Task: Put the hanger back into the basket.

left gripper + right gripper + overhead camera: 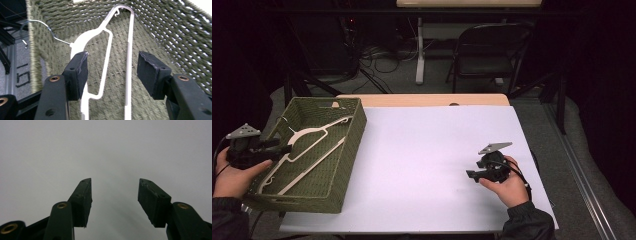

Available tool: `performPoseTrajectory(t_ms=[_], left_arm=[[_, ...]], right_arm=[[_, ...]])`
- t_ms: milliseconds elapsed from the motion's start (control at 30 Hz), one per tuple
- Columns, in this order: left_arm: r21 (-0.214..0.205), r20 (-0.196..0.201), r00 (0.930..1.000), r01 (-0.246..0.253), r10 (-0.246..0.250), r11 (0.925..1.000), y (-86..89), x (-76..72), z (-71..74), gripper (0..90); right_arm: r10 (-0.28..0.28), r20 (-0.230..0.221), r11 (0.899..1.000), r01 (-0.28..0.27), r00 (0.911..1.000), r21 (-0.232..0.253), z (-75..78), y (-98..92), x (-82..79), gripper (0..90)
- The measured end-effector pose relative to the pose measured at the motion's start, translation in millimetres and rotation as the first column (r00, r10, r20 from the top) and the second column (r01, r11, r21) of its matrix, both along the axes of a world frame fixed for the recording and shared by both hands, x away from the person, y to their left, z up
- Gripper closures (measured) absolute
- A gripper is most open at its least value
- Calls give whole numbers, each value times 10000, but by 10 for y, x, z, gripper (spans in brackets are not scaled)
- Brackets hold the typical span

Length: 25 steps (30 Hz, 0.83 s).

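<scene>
White plastic coat hanger (307, 150) with a wire hook lies in the green woven basket (349, 155) at table left. My left gripper (112, 72) stands open over it, gripping nothing. My right gripper (115, 200), open and empty, rests on the white tabletop (422, 150).
</scene>
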State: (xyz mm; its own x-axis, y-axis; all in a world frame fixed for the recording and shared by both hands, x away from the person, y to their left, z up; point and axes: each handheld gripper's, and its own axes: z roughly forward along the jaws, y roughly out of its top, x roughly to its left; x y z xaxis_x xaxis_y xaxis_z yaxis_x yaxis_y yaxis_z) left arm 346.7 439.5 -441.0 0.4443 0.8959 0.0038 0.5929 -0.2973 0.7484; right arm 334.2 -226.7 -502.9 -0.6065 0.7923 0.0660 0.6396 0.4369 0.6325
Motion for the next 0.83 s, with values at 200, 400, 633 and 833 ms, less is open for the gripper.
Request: performPoseTrajectory(t_ms=[200, 400, 633, 833], left_arm=[[-161, 256, 9996, 144, -140, 9998, -300, -97, 123, 424], [-229, 1050, 9878, 1180, -1150, 9927, -833, -289, 290, 415], [-563, 1484, 9576, 2573, -2468, 9647, -1516, -492, 287, 409], [-915, 1191, 9421, 3249, -3136, 9413, -1994, -558, 107, 409]], right_arm=[[34, 20, 10000, -34, 10000, -83, 25, -21, -58, 445], [-201, 382, 9996, 209, 9991, -212, 42, -118, -177, 439], [-663, 771, 9975, 678, 9948, -180, 29, -310, -359, 436], [-1036, 1060, 9944, 1050, 9890, -73, -29, -442, -511, 433]])
